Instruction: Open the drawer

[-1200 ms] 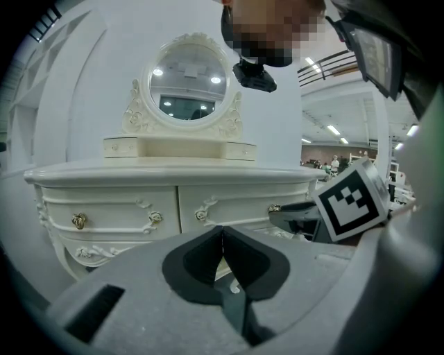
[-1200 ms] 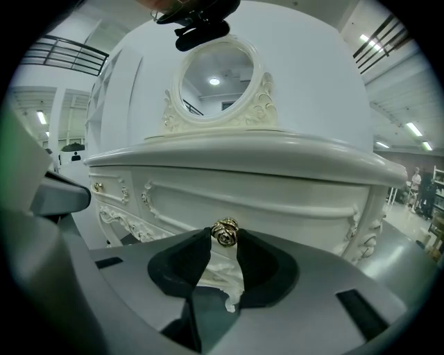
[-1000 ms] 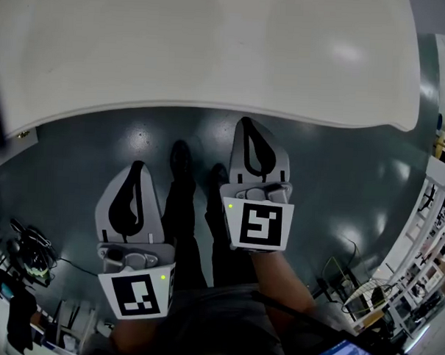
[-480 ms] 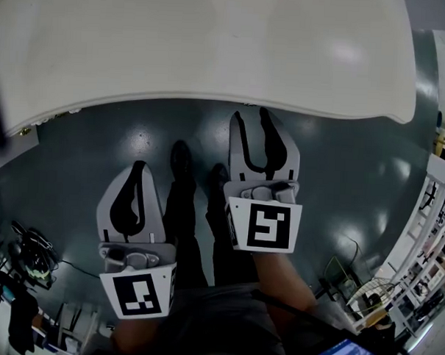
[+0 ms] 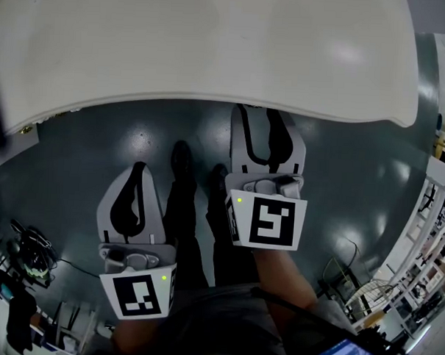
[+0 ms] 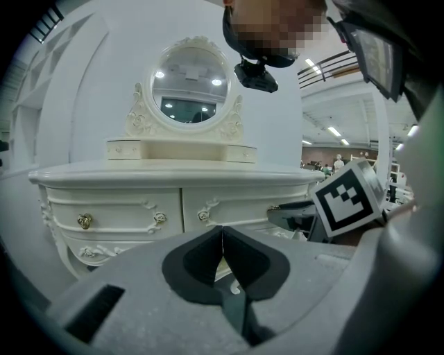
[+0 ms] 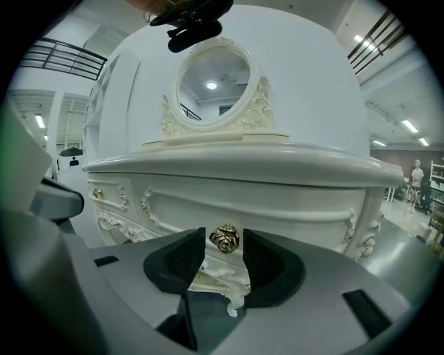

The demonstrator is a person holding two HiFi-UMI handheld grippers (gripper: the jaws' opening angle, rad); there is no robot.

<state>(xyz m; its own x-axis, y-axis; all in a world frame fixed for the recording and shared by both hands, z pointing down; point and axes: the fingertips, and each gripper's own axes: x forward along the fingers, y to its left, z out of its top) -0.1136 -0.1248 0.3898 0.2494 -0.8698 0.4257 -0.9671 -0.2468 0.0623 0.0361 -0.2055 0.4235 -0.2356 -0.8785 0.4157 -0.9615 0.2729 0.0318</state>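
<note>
A white dressing table (image 7: 229,173) with a carved drawer front (image 7: 277,208) stands before me. The drawer's gold rose-shaped knob (image 7: 225,238) sits between the fingertips of my right gripper (image 7: 224,244), whose jaws have just been opening; the pads (image 7: 191,249) stand a little apart from the knob. From the head view, the right gripper (image 5: 260,114) reaches under the tabletop's front edge (image 5: 211,99). My left gripper (image 6: 222,251) is shut with nothing in it, held back and lower (image 5: 138,168). The left drawer's knob (image 6: 84,221) shows in the left gripper view.
An oval mirror (image 7: 213,80) stands on the tabletop above small upper drawers (image 6: 180,148). The person's legs and shoes (image 5: 182,164) stand on the dark floor between the grippers. Cluttered shelving (image 5: 433,241) lines the right side, cables and gear (image 5: 28,253) the left.
The right gripper has opened from shut and moved up and forward, its tips now under the tabletop edge. The left gripper has stayed still and shut.
</note>
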